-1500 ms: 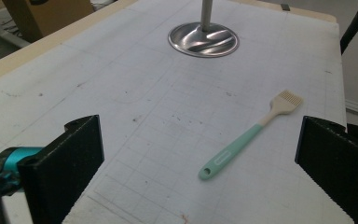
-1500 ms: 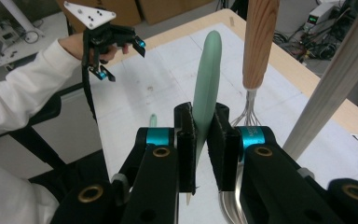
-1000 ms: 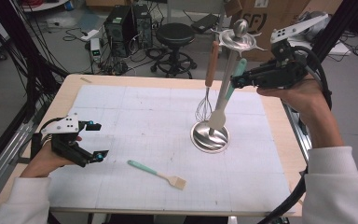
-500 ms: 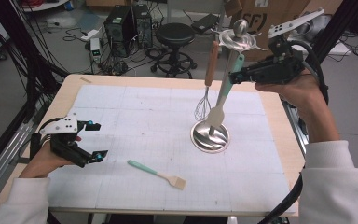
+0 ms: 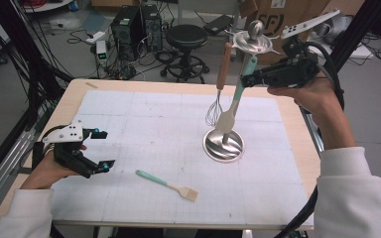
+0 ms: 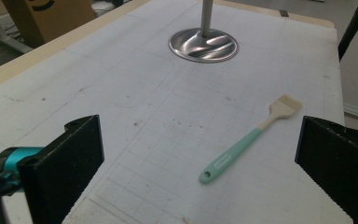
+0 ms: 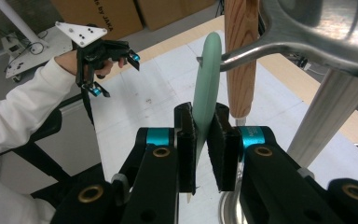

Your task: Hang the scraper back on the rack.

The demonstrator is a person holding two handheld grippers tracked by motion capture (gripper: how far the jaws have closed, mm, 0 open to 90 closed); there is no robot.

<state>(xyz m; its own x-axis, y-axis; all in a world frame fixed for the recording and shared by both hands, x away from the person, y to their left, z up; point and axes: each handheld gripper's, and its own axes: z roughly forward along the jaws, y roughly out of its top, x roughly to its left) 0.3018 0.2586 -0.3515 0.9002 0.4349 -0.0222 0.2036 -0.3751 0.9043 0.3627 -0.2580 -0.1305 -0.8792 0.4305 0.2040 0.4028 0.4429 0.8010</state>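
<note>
While the left gripper rests released, the right gripper grasps the mint-green silicone spatula at the steel utensil stand.

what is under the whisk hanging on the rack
Under the whisk lies the rack's round steel base on the gridded mat. The mint spatula, clamped in the right gripper, hangs beside it and covers part of the post; nothing else shows there.

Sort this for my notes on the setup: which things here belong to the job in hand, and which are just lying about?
In the job:
- right gripper, shut on the mint spatula
- metal utensil stand
- whisk hanging there

Lying about:
- pastry brush on the mat
- left gripper, open, idle
- stool and computers on the floor
</note>
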